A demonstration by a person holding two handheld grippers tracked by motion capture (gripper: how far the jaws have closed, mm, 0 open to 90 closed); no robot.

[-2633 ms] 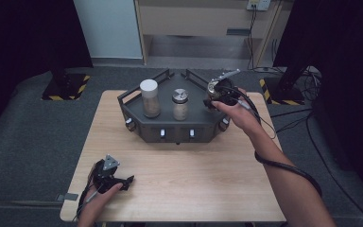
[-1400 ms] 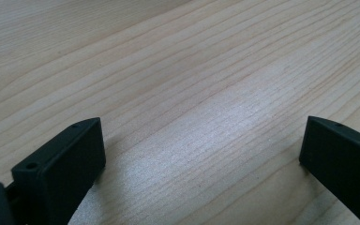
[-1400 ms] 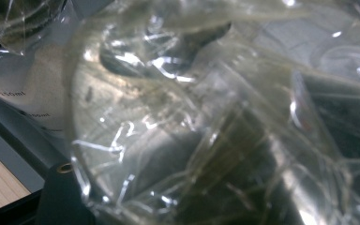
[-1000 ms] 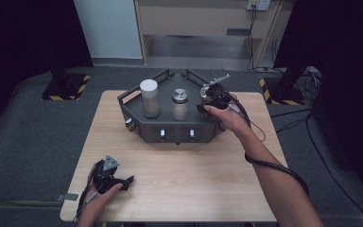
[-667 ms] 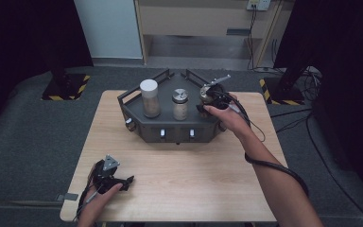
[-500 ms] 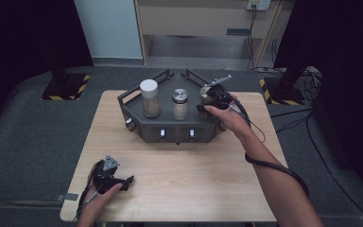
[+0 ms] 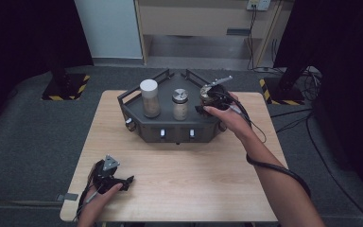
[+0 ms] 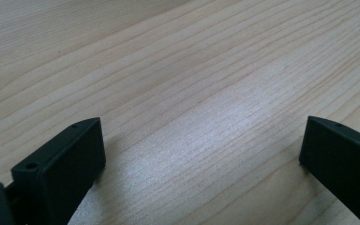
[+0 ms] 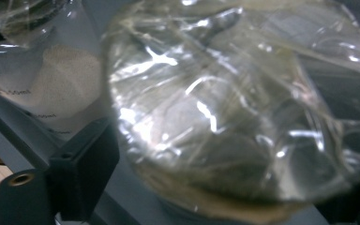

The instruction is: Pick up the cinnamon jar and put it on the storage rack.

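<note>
the table (image 7: pixel 179 189) carries a dark tray (image 7: pixel 170 130) near its far edge, with bare wood in front. in the tray stand a white-lidded jar (image 7: pixel 150 98), a metal-lidded jar (image 7: pixel 180 104) and, at the right end, a wrapped jar (image 7: pixel 209 94). the high view shows the right gripper (image 7: pixel 211 99) at that jar; the right gripper view shows clear film over the jar (image 9: pixel 234 112), lying between the jaws, which are spread around it; contact cannot be told. the left gripper (image 7: pixel 109 176) rests near the table's front left edge, jaws wide apart over bare wood (image 8: pixel 192 93).
</note>
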